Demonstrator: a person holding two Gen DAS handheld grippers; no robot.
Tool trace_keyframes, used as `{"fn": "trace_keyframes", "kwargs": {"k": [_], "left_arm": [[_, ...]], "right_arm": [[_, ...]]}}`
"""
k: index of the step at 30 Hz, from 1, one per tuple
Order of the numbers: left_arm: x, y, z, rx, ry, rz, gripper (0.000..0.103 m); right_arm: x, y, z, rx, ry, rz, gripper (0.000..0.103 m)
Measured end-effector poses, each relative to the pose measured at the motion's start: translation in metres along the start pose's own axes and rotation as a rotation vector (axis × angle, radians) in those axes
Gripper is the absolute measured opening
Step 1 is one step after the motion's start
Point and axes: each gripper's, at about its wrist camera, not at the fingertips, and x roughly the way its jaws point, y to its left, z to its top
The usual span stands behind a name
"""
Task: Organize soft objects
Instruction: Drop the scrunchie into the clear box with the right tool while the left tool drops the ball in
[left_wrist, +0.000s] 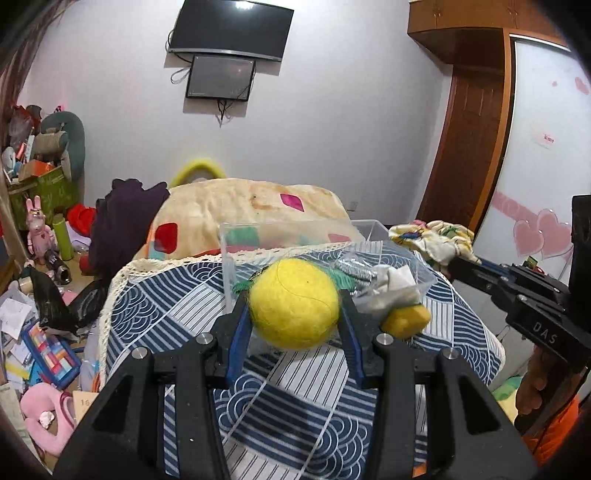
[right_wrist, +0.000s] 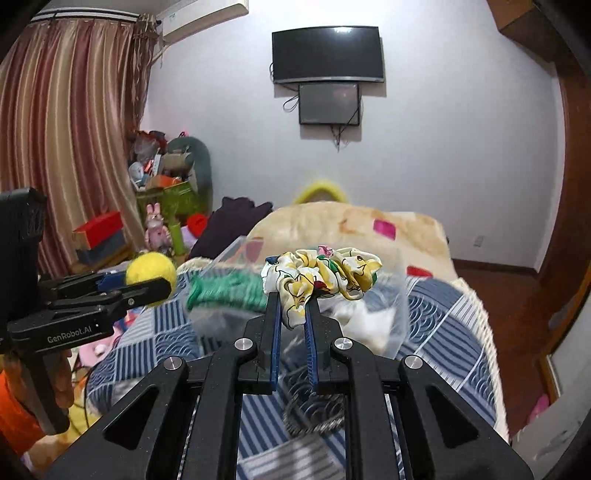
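Note:
My left gripper (left_wrist: 293, 306) is shut on a yellow felt ball (left_wrist: 294, 303), held above the blue patterned bedspread (left_wrist: 177, 306); the ball also shows in the right wrist view (right_wrist: 151, 273). My right gripper (right_wrist: 293, 299) is shut on a floral yellow-white scrunchie (right_wrist: 325, 275), held above a clear plastic box (right_wrist: 388, 306); the scrunchie also shows in the left wrist view (left_wrist: 436, 236). The clear box (left_wrist: 236, 240) holds a green knitted piece (right_wrist: 225, 291), a silver item (left_wrist: 354, 271) and white cloth (left_wrist: 391, 284). A smaller yellow felt piece (left_wrist: 406, 319) lies by the box.
A cream blanket (left_wrist: 236, 206) with coloured patches lies beyond the box. A dark purple garment (left_wrist: 122, 218) hangs at the left. The floor to the left is cluttered with toys, boxes and a black bag (left_wrist: 55, 299). A wooden door (left_wrist: 469, 147) is at the right.

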Motion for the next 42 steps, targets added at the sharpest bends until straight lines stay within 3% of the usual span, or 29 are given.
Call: {"fn": "trace_keyframes", "kwargs": {"k": [4, 9, 22, 33, 42], "left_arm": [[0.023, 0.002, 0.005, 0.002, 0.037, -0.012, 0.044], [0.057, 0.003, 0.008, 0.043, 0.087, 0.031, 0.044], [0.116, 0.004, 0.007, 0.043, 0.193, 0.049, 0.044], [0.108, 0.001, 0.004, 0.049, 0.189, 0.059, 0.050], [0.076, -0.009, -0.001, 0.102, 0.145, 0.080, 0.057]], "right_arm": [[0.009, -0.006, 0.006, -0.005, 0.006, -0.028, 0.011], [0.029, -0.019, 0.000, 0.002, 0.059, -0.052, 0.011], [0.086, -0.031, -0.005, 0.101, 0.189, 0.001, 0.011], [0.081, -0.028, -0.006, 0.062, 0.214, -0.024, 0.016], [0.055, -0.036, -0.009, 0.065, 0.189, -0.035, 0.037]]}}
